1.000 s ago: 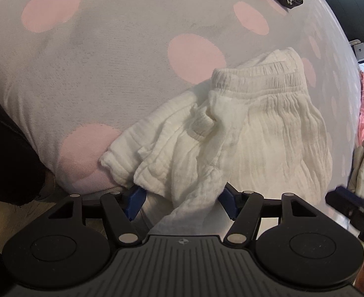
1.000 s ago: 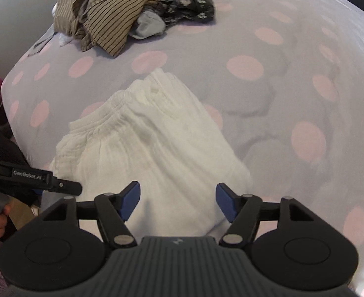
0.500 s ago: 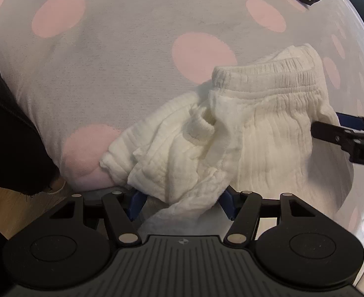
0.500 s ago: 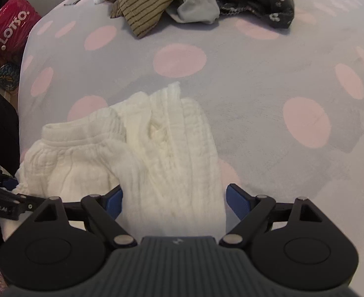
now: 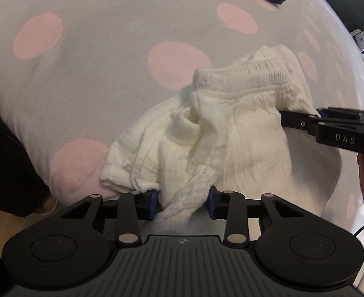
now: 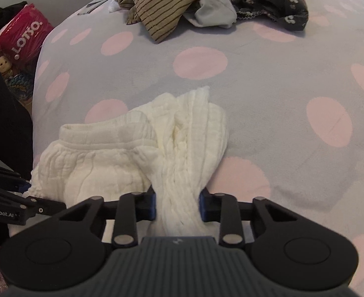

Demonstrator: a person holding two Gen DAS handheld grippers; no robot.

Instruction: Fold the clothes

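You have the white shorts [image 5: 231,133] pinched at both ends: your left gripper [image 5: 184,203] is clamped on a bunched twist of cloth at the near edge of the bed [image 5: 83,74], and your right gripper [image 6: 177,204] is closed on a gathered rope of fabric from the other side. The shorts lie crumpled near that edge, waistband [image 6: 102,133] toward the middle of the bed, well apart from the pile [image 6: 206,0] at the far edge.

Both grips hold wads, not clean edges, so I judge the fold will come out lumpy unless you lift and draw your hands apart until the cloth hangs flat. Keep the pull even; a one-sided tug would likely slip the thinner bunch out. Lay it down smooth, away from the edge, before folding across.
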